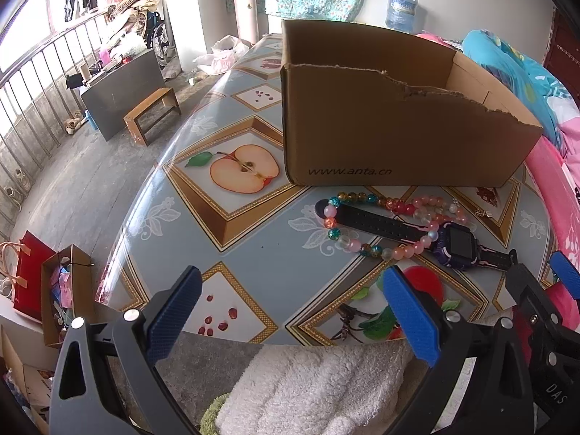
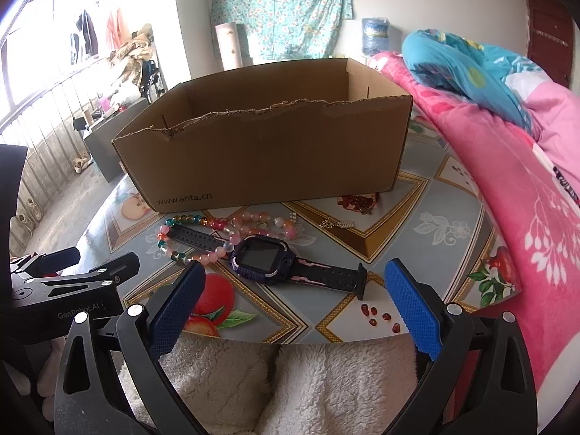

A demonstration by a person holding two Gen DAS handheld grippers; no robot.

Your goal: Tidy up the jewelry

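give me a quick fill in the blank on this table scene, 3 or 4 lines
1. The brown cardboard box with the torn rim has ____ printed on its side.
2. The purple smartwatch with the black strap lies on the ____, outside the box.
3. The multicoloured bead bracelet is draped over the watch's ____.
4. Both the left gripper and the right gripper have their jaws ____.

Missing words: www.anta.cn; table; strap; open
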